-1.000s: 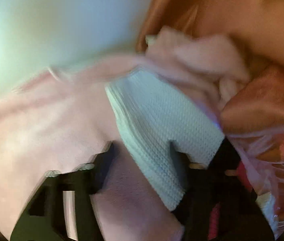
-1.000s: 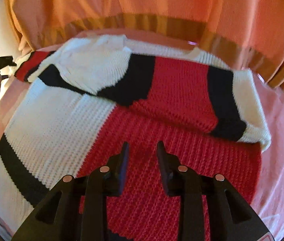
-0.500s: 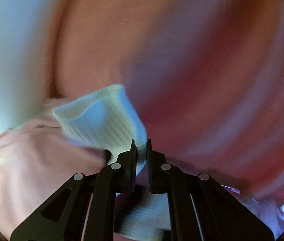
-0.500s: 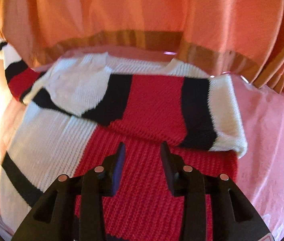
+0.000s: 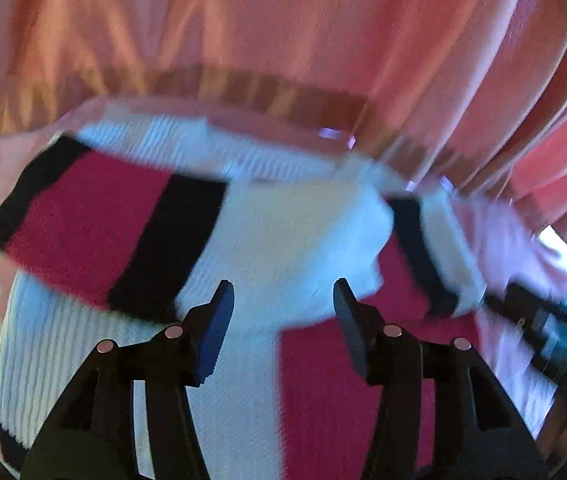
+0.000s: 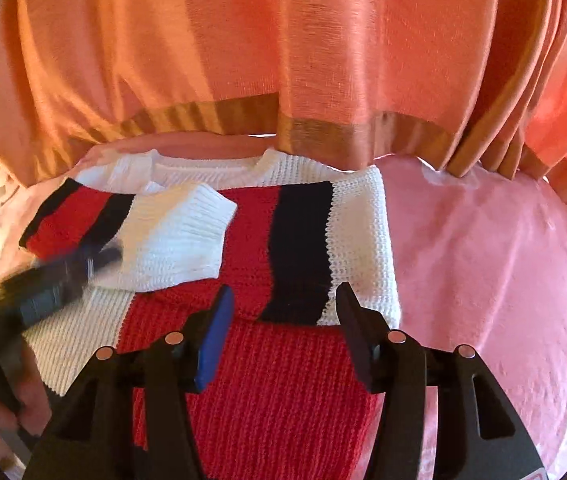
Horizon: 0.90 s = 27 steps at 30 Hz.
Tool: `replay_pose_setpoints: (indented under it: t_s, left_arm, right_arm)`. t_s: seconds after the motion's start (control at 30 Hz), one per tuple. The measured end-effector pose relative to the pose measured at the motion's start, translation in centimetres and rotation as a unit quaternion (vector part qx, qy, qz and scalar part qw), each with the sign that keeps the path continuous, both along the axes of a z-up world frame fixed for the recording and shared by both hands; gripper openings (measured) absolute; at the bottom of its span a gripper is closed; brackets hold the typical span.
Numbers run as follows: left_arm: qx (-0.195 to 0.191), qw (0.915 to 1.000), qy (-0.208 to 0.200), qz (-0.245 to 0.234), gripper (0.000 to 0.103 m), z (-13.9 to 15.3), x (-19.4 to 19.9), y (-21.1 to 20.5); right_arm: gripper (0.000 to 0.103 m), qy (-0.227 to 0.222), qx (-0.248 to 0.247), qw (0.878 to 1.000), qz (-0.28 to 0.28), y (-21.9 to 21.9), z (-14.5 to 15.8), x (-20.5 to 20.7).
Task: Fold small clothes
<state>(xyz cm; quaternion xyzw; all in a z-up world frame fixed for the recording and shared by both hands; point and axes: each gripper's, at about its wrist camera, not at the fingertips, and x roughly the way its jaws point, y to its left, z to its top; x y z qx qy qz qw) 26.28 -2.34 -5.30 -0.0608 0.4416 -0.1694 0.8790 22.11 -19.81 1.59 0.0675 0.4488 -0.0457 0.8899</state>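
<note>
A knitted sweater (image 6: 283, 380) in red, white and black stripes lies flat on a pink cover (image 6: 503, 280). Both sleeves are folded across its chest: the left sleeve (image 6: 171, 240) with a white cuff, the right sleeve (image 6: 323, 248). My right gripper (image 6: 283, 320) is open and empty above the red body. My left gripper (image 5: 283, 312) is open and empty just above the left sleeve's white cuff (image 5: 291, 248); it appears blurred in the right wrist view (image 6: 55, 280). The sweater (image 5: 323, 400) fills the left wrist view.
An orange curtain (image 6: 283, 60) with a brown hem hangs right behind the sweater's collar. Pink cover stretches to the right of the sweater. The right gripper shows blurred at the right of the left wrist view (image 5: 543, 332). Bright window light comes from the far right.
My left gripper carried the white cuff across the chest, laid the sleeve down and opened. My right gripper opened wider and drew back slightly.
</note>
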Motion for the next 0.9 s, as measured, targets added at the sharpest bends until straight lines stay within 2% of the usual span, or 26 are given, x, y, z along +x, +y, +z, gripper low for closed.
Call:
replay_pose_setpoints:
  t_s: [0.07,0.1,0.17,0.23,0.27,0.37,0.47,0.57,0.7,0.73,0.8,0.83,0.9]
  left_arm:
    - [-0.005,0.9998,-0.004,0.02,0.063,0.1,-1.4,2.7]
    - [-0.016,0.9987,-0.008,0.048,0.067,0.5,-1.7,5.0]
    - [-0.064,0.9929,-0.008,0.1,0.069,1.7,-1.7,9.5]
    - [-0.099,0.9859,-0.001,0.136,0.072,2.6,-1.4,12.0]
    - [-0.11,0.9834,0.002,0.144,0.072,2.6,-1.1,12.5]
    - [-0.131,0.9777,0.007,0.164,0.072,2.9,-0.2,14.7]
    - [-0.123,0.9772,0.009,0.173,0.072,2.6,0.1,15.6]
    - [-0.121,0.9753,0.013,0.184,0.072,2.2,0.4,16.6]
    - [-0.156,0.9666,0.025,0.202,0.072,2.3,0.0,19.1]
    - [-0.163,0.9644,0.028,0.207,0.072,2.1,0.1,19.5]
    - [-0.18,0.958,0.035,0.22,0.072,1.9,0.0,20.4]
    - [-0.186,0.9562,0.035,0.224,0.072,1.9,0.0,20.7]
    - [-0.19,0.9554,0.035,0.224,0.072,1.9,0.0,20.7]
  right_arm:
    - [0.062,-0.003,0.022,1.0,0.002,-0.2,-0.2,0.5]
    - [0.062,-0.003,0.035,0.999,0.006,0.1,-0.4,0.7]
    - [0.062,-0.002,0.073,0.997,0.016,0.5,-1.0,1.5]
    - [0.062,0.009,0.127,0.992,0.011,0.8,-2.3,2.5]
    - [0.062,0.021,0.161,0.987,0.004,0.8,-3.4,3.2]
    - [0.062,0.045,0.199,0.979,-0.026,1.0,-5.9,4.6]
    - [0.063,0.052,0.219,0.973,-0.047,1.1,-7.4,5.6]
    - [0.064,0.046,0.218,0.973,-0.062,1.8,-7.8,6.4]
    - [0.064,0.043,0.211,0.975,-0.056,3.4,-7.7,7.7]
    - [0.061,0.041,0.211,0.975,-0.054,3.8,-7.7,7.9]
    - [0.031,0.04,0.211,0.976,-0.048,4.4,-7.7,8.3]
    - [0.01,0.043,0.215,0.975,-0.046,4.5,-7.7,8.4]
    - [0.009,0.026,0.23,0.972,-0.047,4.3,-6.5,8.5]
